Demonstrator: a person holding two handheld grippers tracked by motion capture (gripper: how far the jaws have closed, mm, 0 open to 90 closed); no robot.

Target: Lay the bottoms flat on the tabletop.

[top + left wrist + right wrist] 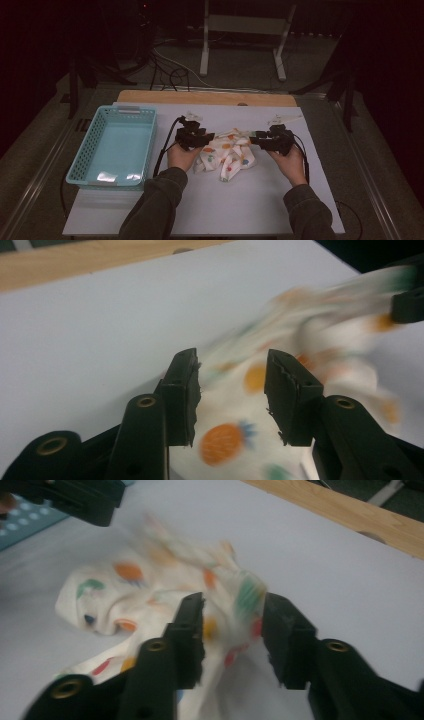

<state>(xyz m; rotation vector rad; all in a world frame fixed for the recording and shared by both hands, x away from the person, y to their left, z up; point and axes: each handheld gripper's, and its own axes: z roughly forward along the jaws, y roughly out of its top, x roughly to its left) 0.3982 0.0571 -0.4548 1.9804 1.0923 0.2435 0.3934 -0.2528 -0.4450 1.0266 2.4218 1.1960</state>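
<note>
Cloth (226, 154), soft and rumpled, white with orange, green and red fruit prints, lies bunched just below the middle of the high view on the smooth white sheet that covers the desk (225, 210). The left gripper (199, 136), black and angular, sits at the cloth's upper left edge, held in the person's left hand (181, 156); the right gripper (264, 139) sits at the cloth's upper right edge in the right hand (291, 162). In the left gripper view the 2 black jaws stand partly apart, the printed fabric seen between and beyond them, an orange pineapple motif low in the gap; the pads do not press on it. In the right gripper view the jaws also stand partly apart, with a blurred fold of cloth in the gap; whether either pad touches it I cannot tell. A turquoise plastic basket (85, 150), rectangular with perforated lattice walls, stands at the left of the high view, apart from the cloth. A strip of bare pale wood (200, 97) shows along the desk's far edge.
</note>
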